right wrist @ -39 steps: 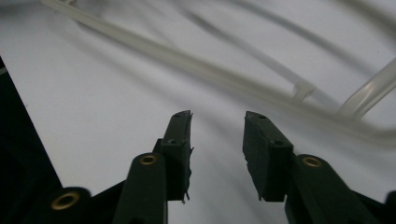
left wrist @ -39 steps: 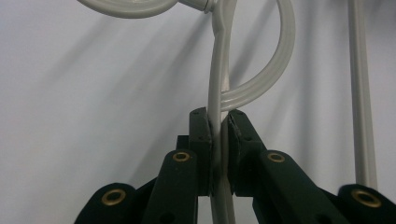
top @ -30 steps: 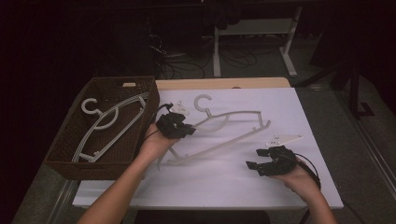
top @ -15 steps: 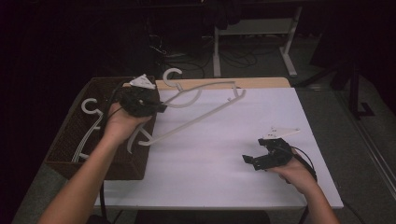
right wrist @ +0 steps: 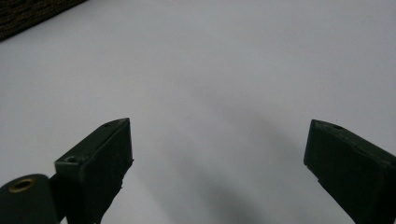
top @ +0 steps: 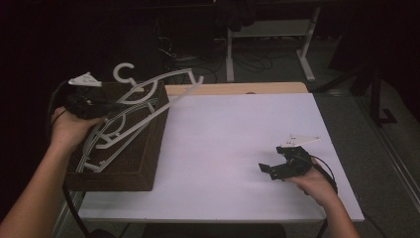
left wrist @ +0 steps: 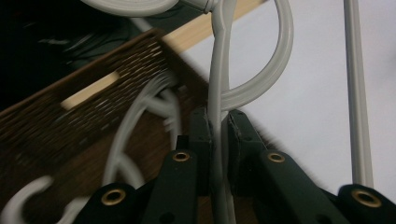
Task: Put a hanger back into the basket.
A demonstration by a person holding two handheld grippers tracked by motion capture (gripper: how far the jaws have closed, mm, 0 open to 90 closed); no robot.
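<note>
A pale grey clothes hanger (top: 148, 94) hangs in the air over the brown wicker basket (top: 148, 153) at the table's left edge, its long axis slanting from the basket's near-left interior up toward the far-right corner, hook (top: 125, 73) uppermost. The left gripper (top: 91, 105), by far the nearer, is clamped on a thin bar of the hanger (left wrist: 215, 112) just below a loop, directly above the hangers already lying in the basket (top: 94, 153). The right gripper (top: 277, 166) rests well apart on the white tabletop (top: 233, 139), its jaws, which have just been opening, spread wide on nothing.
</note>
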